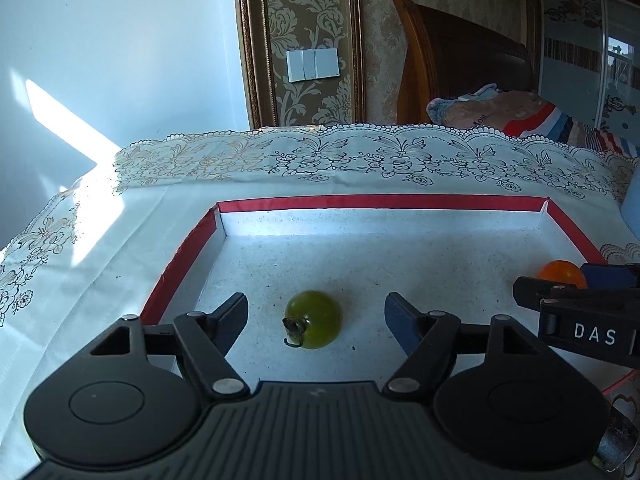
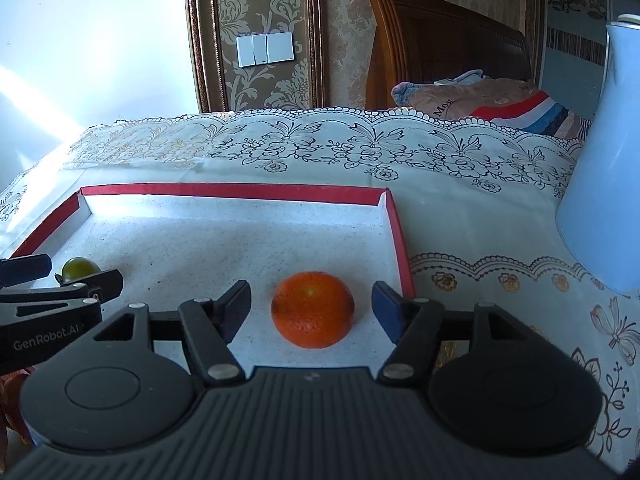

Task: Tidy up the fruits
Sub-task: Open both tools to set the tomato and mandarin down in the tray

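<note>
Two fruits lie in the shallow red-rimmed tray point(image 1: 180, 260), and each one sits between a pair of your tongs. Your left tongs point(image 1: 316, 320) stand apart around the green tomato point(image 1: 314, 318), which rests on the white tray floor with its dry stem turned toward the camera; neither pad touches it, and a gap shows on both sides. Your right tongs point(image 2: 312, 312) are also apart, with the orange mandarin point(image 2: 313, 309) resting between them near the right wall of the tray, and again free of both pads. In the left wrist view the mandarin point(image 1: 560, 274) appears at the far right, partly behind the right tongs. In the right wrist view the tomato point(image 2: 80, 268) shows at the far left, behind the left tongs. The tray stands on a surface covered with a white lace-printed tablecloth point(image 2: 360, 152). A pale blue jug point(image 2: 604, 184) stands on the cloth to the right of the tray, well apart from the fruits.
</note>
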Available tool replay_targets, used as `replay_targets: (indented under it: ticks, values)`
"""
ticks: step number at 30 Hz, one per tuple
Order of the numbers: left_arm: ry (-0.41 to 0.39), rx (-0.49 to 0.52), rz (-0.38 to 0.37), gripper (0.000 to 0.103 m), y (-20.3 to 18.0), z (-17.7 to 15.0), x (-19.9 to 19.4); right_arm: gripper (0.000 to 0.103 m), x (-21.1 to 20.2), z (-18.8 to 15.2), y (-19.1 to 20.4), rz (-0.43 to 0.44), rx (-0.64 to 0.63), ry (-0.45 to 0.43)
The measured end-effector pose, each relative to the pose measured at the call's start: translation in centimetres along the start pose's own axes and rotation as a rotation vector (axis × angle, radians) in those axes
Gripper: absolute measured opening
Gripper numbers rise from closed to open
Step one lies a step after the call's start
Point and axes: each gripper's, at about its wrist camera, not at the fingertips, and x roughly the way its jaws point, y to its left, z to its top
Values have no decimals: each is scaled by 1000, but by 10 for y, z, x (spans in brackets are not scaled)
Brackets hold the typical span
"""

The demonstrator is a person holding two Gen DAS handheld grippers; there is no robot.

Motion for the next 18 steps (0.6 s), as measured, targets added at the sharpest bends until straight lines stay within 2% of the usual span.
replay_targets:
  ticks: [5, 8, 12, 18]
  values:
    - [3, -24, -11, 75, 5, -2, -3, 76, -4, -2, 3, 1, -4, -15]
    - [-1, -35, -14, 75, 8, -4, -5, 85, -10, -3, 1, -11, 1, -35]
    - [-17, -24, 8, 75, 8, -7, -10, 85, -17, -6, -5, 18, 40, -36]
    - [-63, -13, 13, 77, 10, -12, -25, 92, -31, -11, -1, 25, 21, -59]
